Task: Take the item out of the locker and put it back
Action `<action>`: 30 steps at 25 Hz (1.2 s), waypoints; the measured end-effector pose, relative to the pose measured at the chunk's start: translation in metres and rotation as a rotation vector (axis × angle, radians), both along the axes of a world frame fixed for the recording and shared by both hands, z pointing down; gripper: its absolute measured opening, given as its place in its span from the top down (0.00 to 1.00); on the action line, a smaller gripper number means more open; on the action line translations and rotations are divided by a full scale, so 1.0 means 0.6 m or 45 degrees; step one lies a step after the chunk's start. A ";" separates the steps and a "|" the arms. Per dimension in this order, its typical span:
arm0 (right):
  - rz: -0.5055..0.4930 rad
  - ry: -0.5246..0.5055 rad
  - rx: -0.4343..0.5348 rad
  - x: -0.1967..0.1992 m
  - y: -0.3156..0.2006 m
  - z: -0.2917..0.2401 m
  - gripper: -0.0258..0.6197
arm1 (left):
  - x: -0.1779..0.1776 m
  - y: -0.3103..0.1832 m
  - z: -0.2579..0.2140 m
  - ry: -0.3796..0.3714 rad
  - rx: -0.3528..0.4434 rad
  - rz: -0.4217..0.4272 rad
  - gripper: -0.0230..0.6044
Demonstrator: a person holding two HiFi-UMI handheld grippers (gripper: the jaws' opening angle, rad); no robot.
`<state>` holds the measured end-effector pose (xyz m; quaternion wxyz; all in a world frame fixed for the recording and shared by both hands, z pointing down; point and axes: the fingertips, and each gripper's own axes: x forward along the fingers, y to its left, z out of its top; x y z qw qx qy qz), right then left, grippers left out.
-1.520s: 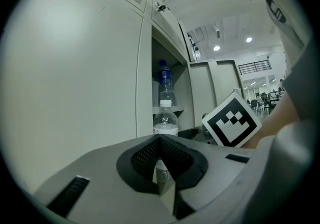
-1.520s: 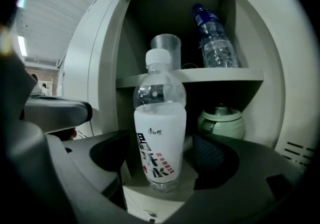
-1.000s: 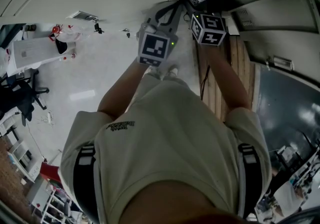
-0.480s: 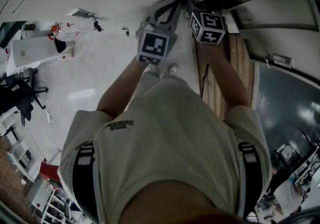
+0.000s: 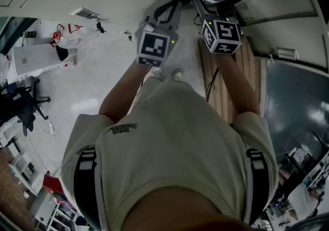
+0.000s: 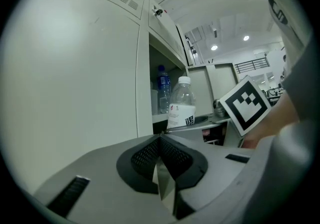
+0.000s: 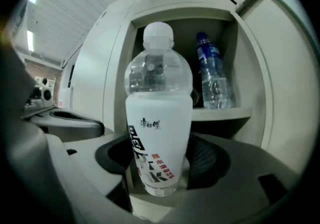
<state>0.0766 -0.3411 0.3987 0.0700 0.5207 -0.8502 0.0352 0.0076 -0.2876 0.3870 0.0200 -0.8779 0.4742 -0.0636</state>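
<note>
Clear plastic bottle [image 7: 159,118], capped and white-labelled, likely full so weighty, slick and slightly squashy, upright just outside open locker [image 7: 250,113], right gripper [image 7: 159,183] clamped low on label, mid-label safer; left gripper [image 6: 161,168] closed, empty.

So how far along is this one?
Done: the locker stands open and the right gripper has just closed its jaws on the white-labelled bottle. In hand: the bottle, which looks raised at the compartment's mouth. Left: bringing it fully out, then returning it beside the blue bottle on the shelf.
</note>
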 end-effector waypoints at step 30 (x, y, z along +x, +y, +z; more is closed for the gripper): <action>-0.145 -0.131 0.199 0.042 0.281 -0.215 0.48 | -0.034 0.148 -0.177 0.053 0.171 -0.007 0.94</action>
